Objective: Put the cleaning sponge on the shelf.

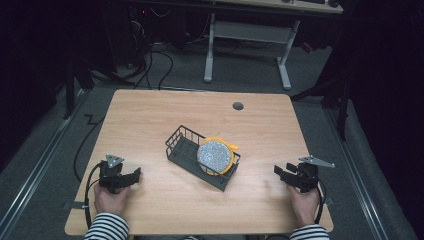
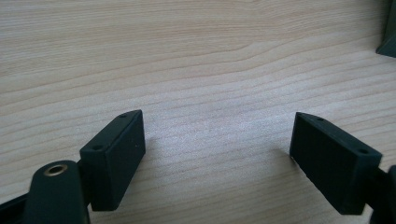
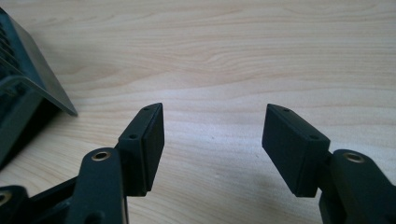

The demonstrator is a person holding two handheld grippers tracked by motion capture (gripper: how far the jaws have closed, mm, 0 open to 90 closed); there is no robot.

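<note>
A black wire basket (image 1: pixel 187 145) sits in the middle of the wooden table (image 1: pixel 150 115). A round speckled grey plate with a yellow rim (image 1: pixel 215 156) stands on edge in its right end. My left gripper (image 1: pixel 137 174) rests low on the table at the front left, jaws wide apart with bare wood between them (image 2: pixel 217 135). At the front right my right gripper (image 1: pixel 278 171) lies close to the tabletop, open, nothing between its fingers (image 3: pixel 212 135). A corner of the basket (image 3: pixel 28 88) shows at the left of the right gripper view.
A small round hole (image 1: pixel 238 106) sits near the table's far edge. A dark basket corner (image 2: pixel 387 42) shows at the right edge of the left gripper view. Beyond the table stand a white desk frame (image 1: pixel 247 45) and cables on the grey floor.
</note>
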